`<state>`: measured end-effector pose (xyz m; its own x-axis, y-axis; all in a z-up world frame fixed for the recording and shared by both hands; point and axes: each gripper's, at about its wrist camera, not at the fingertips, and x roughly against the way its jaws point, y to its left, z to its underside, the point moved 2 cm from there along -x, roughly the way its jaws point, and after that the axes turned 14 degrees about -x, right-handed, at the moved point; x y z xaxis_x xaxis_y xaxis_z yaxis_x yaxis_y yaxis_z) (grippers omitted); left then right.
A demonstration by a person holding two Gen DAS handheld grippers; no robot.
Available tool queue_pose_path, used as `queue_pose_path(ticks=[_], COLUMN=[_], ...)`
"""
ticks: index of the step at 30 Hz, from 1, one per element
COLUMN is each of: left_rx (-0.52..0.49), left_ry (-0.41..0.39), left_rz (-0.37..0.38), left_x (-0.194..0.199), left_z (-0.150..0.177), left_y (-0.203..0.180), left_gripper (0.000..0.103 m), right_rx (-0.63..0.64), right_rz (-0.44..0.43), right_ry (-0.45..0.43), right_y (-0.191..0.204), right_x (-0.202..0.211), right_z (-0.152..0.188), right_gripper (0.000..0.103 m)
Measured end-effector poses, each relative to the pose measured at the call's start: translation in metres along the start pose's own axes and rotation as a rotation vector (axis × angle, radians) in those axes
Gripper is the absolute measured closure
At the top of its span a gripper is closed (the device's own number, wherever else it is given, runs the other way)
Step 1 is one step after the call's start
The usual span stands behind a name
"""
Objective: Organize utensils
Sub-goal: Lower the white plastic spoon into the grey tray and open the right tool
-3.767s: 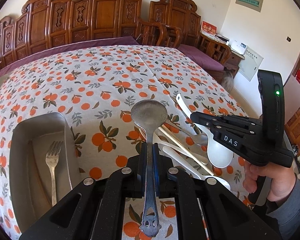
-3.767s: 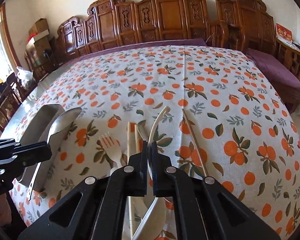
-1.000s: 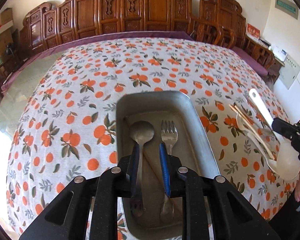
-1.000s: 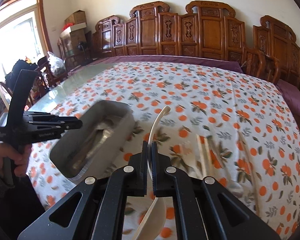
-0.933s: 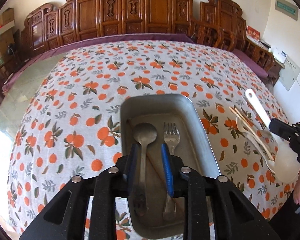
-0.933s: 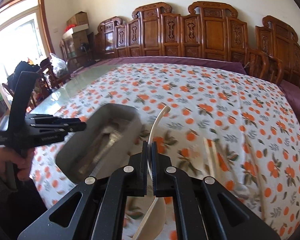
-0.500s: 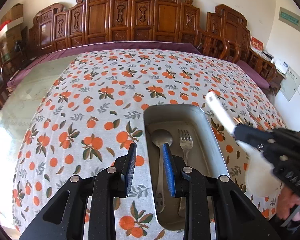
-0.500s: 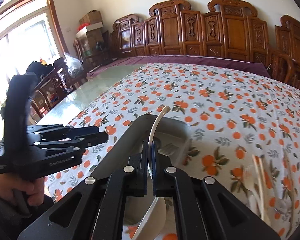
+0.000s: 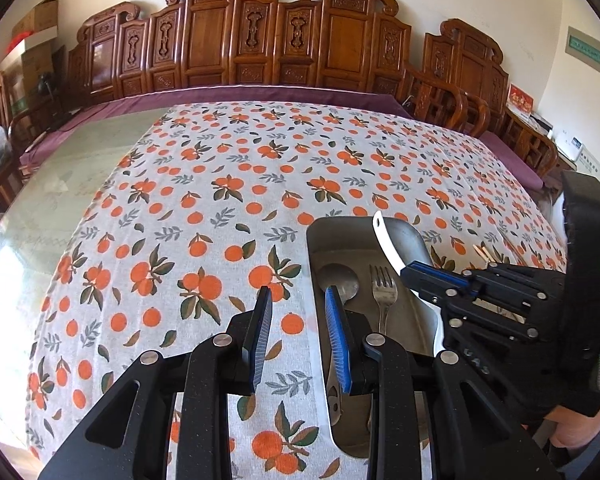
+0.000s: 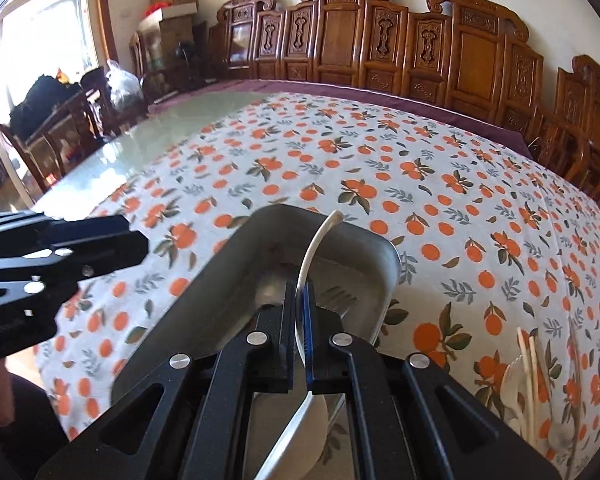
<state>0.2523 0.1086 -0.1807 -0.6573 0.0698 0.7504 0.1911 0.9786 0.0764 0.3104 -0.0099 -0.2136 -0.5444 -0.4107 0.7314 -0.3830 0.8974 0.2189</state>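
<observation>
A metal tray lies on the orange-print tablecloth and holds a metal spoon and a metal fork. My left gripper is open and empty, over the tray's left rim. My right gripper is shut on a white plastic spoon and holds it above the tray, handle pointing forward. The right gripper with the white spoon also shows in the left wrist view, over the tray's right side.
Wooden chopsticks and white plastic utensils lie on the cloth right of the tray. Carved wooden chairs line the far side. Bare glass tabletop lies left of the cloth.
My left gripper let go of the metal spoon in the tray, opened and drew back to the left. My right gripper carried the white spoon left, over the tray.
</observation>
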Motion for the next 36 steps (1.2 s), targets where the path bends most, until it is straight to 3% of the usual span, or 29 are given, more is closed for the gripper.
queue_pose_path(ticks=[14, 22, 27, 28, 29, 31, 36], left_rx=[0.0, -0.011, -0.028, -0.034, -0.037, -0.047, -0.065], left_ry=[0.004, -0.001, -0.012, -0.013, -0.013, -0.017, -0.015], left_rz=[-0.004, 0.008, 0.02, 0.023, 0.022, 0.02, 0.04], left_x=[0.001, 0.001, 0.0, -0.001, -0.001, -0.001, -0.001], left_z=[0.0, -0.003, -0.006, -0.007, -0.007, -0.007, -0.008], left_y=[0.0, -0.008, -0.02, -0.025, -0.027, -0.036, -0.056], left_gripper=[0.077, 0.077, 0.072, 0.066, 0.053, 0.044, 0.043], right_rx=[-0.024, -0.043, -0.03, -0.033, -0.04, -0.056, -0.09], right_rz=[-0.01, -0.07, -0.061, -0.055, -0.051, -0.04, 0.03], right_ry=[0.041, -0.012, -0.042, -0.05, -0.055, -0.069, -0.101], right_y=[0.002, -0.009, -0.032, -0.04, -0.048, -0.066, -0.123], right_x=[-0.013, 0.026, 0.058, 0.067, 0.074, 0.088, 0.116], right_z=[0.002, -0.002, 0.004, 0.006, 0.008, 0.012, 0.017], right_gripper=[0.099, 0.099, 0.099, 0.099, 0.099, 0.099, 0.099])
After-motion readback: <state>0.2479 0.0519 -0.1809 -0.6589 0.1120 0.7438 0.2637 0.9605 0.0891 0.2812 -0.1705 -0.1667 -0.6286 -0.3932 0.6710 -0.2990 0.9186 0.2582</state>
